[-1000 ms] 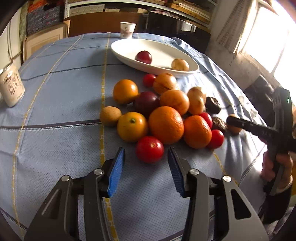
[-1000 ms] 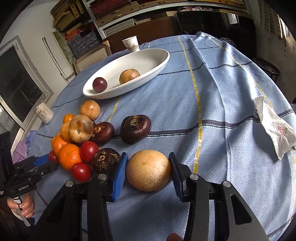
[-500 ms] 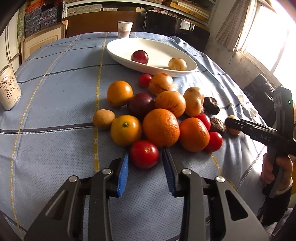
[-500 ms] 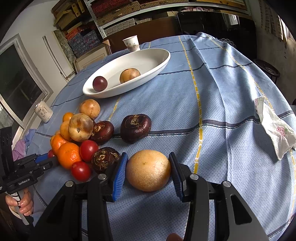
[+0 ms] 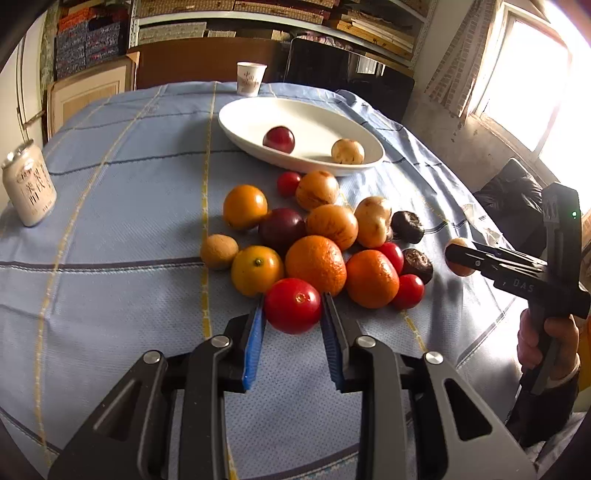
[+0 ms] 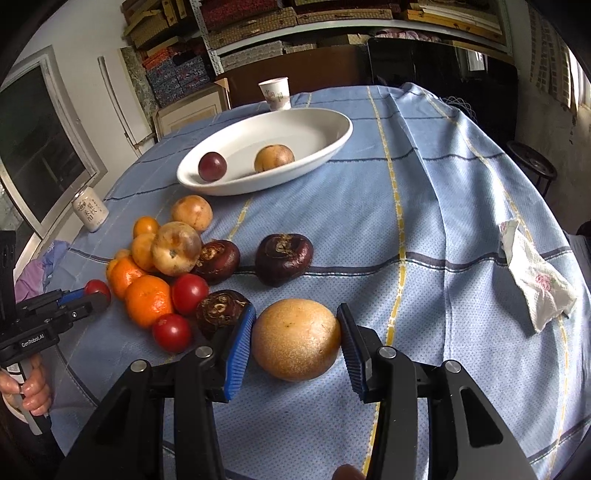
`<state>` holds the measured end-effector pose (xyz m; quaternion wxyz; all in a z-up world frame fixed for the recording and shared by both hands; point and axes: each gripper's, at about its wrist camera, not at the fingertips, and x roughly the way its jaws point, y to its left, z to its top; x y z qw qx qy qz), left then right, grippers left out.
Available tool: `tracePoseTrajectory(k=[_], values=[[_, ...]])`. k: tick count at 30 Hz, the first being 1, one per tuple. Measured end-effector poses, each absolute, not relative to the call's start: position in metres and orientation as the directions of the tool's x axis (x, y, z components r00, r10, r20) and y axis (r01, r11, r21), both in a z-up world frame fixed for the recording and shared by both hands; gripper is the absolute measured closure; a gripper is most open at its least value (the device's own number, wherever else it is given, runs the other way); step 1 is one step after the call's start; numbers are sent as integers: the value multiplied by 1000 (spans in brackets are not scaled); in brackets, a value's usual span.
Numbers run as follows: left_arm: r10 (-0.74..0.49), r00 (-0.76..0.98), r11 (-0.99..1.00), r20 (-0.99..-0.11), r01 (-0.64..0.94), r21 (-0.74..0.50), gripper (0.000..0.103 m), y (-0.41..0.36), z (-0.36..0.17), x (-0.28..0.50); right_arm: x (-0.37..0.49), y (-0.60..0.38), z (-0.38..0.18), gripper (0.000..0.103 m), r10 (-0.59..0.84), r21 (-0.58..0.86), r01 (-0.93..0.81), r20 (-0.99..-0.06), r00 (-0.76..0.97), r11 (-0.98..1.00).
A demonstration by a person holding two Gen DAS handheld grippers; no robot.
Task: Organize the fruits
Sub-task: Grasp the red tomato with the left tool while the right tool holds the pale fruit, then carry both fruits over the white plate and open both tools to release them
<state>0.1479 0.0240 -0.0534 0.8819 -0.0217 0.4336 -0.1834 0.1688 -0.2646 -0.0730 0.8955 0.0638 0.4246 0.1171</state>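
Where blue pads pinch it, glossy red tomato (image 5: 293, 305) in left hand-held gripper (image 5: 293, 317).

Bench (image 5: 110, 177) covered by a blue cloth (image 6: 443, 206) with yellow and dark stripes. Behind it, shelving (image 6: 332, 22) stacked with boxes and woven cases, a wooden panel (image 5: 207, 62) and a dark screen (image 5: 351, 81) against the back wall. Bright daylight enters through a window (image 5: 528, 74) set in a bare brick wall; a second, dark-glazed window (image 6: 33, 155) on the opposite side.
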Motion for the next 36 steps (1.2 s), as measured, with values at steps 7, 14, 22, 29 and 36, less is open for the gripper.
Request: tracePoseTrajectory(k=[7,14,22,29,36], values=[[-453,550,879,-702,405,-249,74,24,-1,180,180,-258,-47,57,332,241,-228,-710,621,943],[-419,529,890,-738,398,-220,74,-5,20,292,255,-247,-13,57,413,298,-287,-623,664,910],[-338,474,930,-813,302,-211,74,-18,-18,394,350,-231,-28,57,428,359,-244,-638,641,901],[-299,435,946,-849,251,-205,72,-14,-42,418,381,-217,-42,57,433,365,-241,-666,607,900],[-191,583,976,-790,201,-88,13,-8,-5,375,378,-209,-35,13,427,342,-257,-683,592,904]])
